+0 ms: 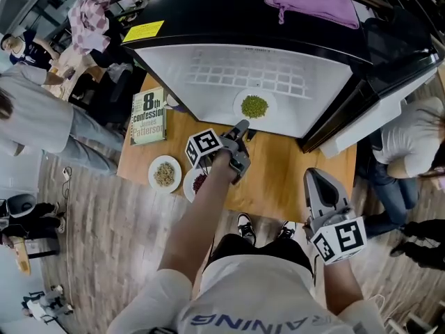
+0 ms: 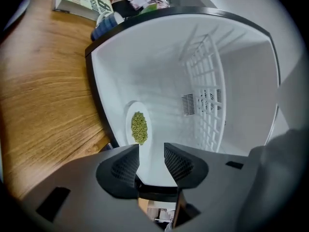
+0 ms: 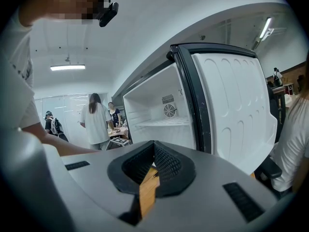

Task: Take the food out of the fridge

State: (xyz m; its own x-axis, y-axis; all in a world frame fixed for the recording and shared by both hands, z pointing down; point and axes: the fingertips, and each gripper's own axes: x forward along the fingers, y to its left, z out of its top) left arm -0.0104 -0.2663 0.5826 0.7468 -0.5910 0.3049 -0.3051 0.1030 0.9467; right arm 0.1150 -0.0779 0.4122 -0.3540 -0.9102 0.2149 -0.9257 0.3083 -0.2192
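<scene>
Plate of peas (image 2: 139,127) lies just beyond left gripper (image 2: 151,150).

Ahead of the left gripper (image 2: 151,149) the fridge (image 2: 159,76) is lined with smooth, faintly glossy white plastic, and its grid shelf (image 2: 207,100) looks like white-coated wire. The plate (image 2: 136,108) just beyond the jaws is smooth and white, and the green food (image 2: 139,127) on it is granular and matt. The table (image 2: 43,100) to that gripper's left is grained wood with a satin sheen. This gripper and the right gripper (image 3: 153,146) have matt grey plastic shells, and their black pads (image 2: 126,166) have a meshed texture.
</scene>
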